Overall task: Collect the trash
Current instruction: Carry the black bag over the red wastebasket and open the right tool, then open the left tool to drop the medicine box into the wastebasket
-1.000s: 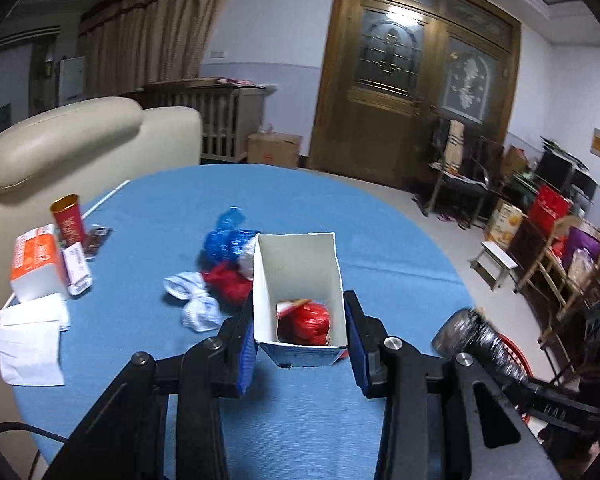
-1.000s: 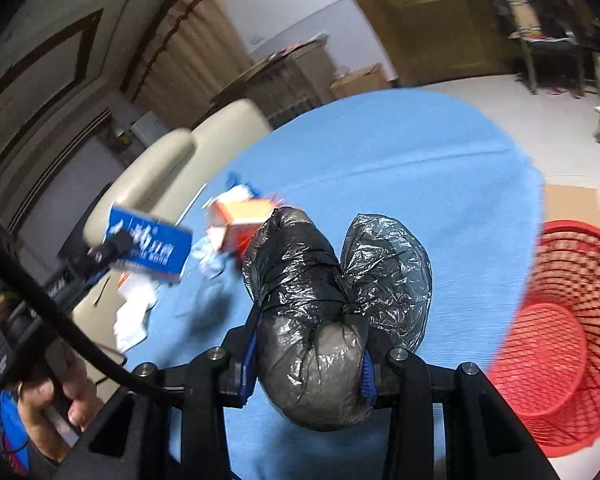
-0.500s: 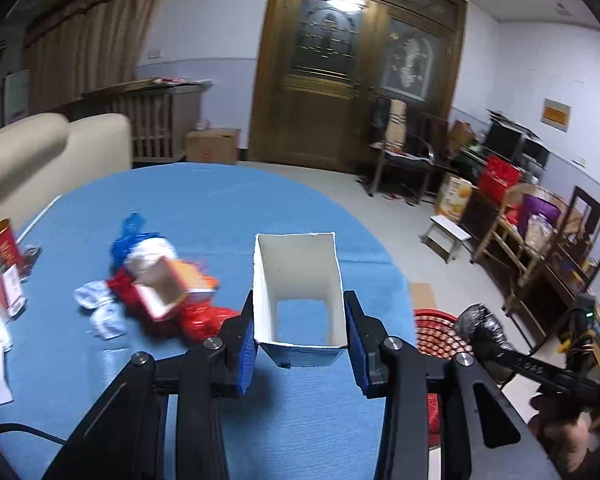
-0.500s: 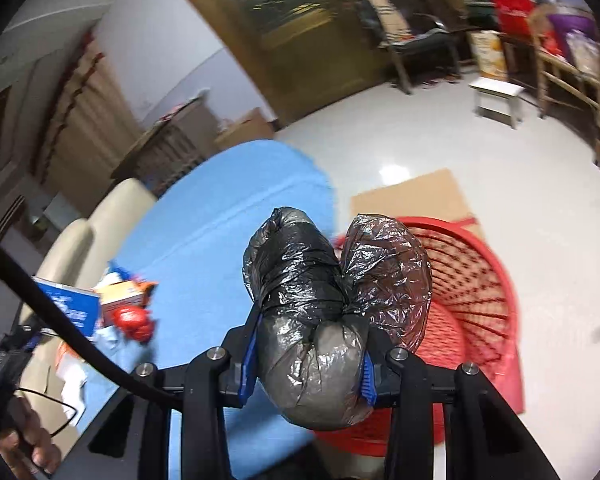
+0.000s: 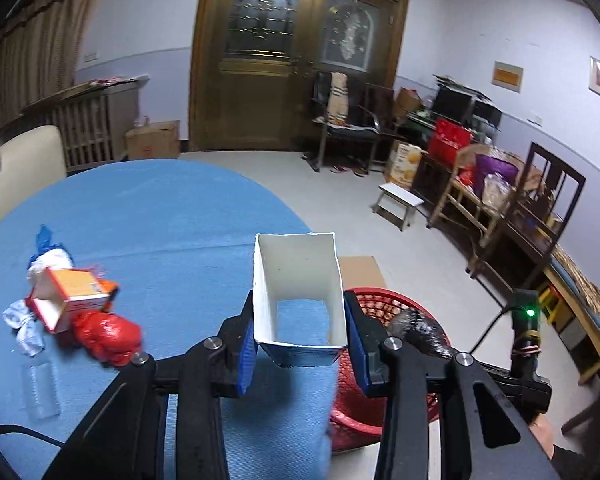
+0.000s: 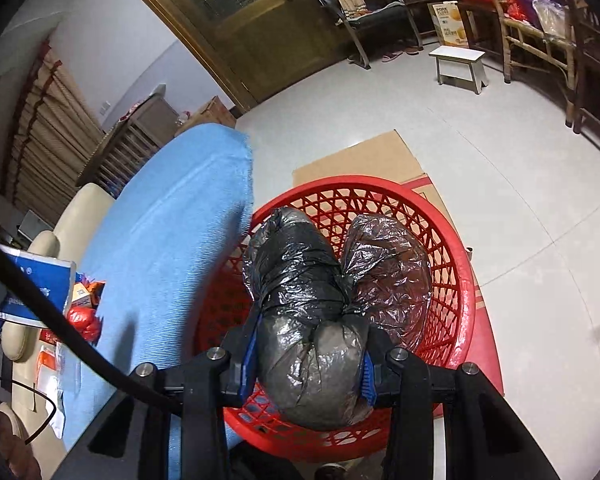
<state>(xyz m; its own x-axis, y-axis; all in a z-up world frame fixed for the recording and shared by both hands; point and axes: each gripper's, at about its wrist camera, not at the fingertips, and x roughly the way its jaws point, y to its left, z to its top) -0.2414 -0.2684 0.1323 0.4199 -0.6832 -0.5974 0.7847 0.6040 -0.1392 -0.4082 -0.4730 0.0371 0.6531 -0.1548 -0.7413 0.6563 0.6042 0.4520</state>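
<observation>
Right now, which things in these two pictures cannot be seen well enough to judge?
- Right wrist view: the black trash bag in the right gripper covers much of the red basket, so its bottom and contents are hidden.
- Left wrist view: the left gripper hides the lower outside of the white carton.
- Left wrist view: the clear bottle is blurred.

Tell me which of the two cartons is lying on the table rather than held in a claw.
The orange carton, lying in the trash pile on the blue table. The white carton is clamped in the left claw.
</observation>
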